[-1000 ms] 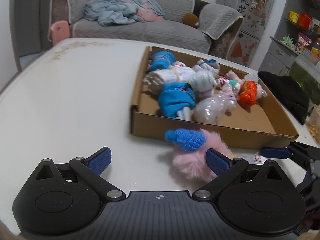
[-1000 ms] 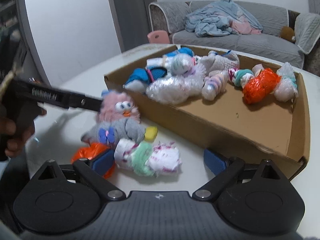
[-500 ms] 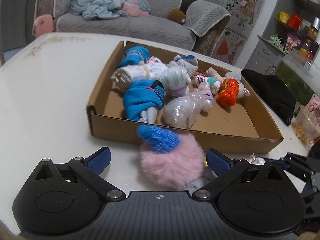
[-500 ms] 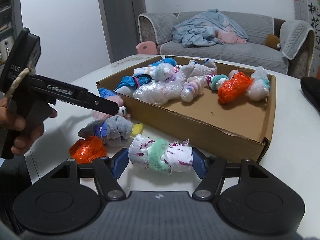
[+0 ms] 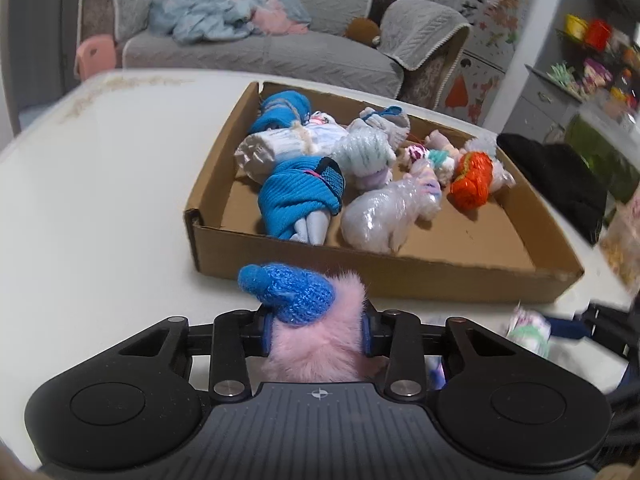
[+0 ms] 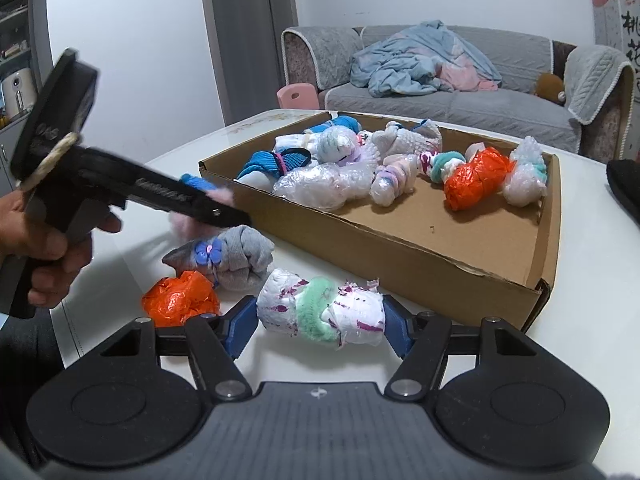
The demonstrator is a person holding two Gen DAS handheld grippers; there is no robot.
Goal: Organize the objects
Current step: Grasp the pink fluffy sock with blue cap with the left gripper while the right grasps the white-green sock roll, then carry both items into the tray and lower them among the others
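Observation:
My left gripper point(image 5: 314, 330) is shut on a fluffy pink toy with a blue knit cap point(image 5: 308, 320), held just in front of the near wall of a shallow cardboard box point(image 5: 400, 276). My right gripper point(image 6: 316, 322) is shut on a white wrapped bundle with a green band point(image 6: 320, 310), beside the box's near wall point(image 6: 400, 256). The box holds several wrapped and knit toys. The left gripper also shows in the right wrist view point(image 6: 236, 216), with the pink toy point(image 6: 182, 226) partly hidden behind it.
A grey sock bundle with a purple flower point(image 6: 230, 258) and an orange wrapped bundle point(image 6: 180, 300) lie on the white table point(image 5: 100, 184) left of my right gripper. A black cloth point(image 5: 560, 184) lies right of the box. A sofa stands behind the table.
My left gripper closed on the pink toy. My right gripper closed on the white and green bundle and both sit closer to the box.

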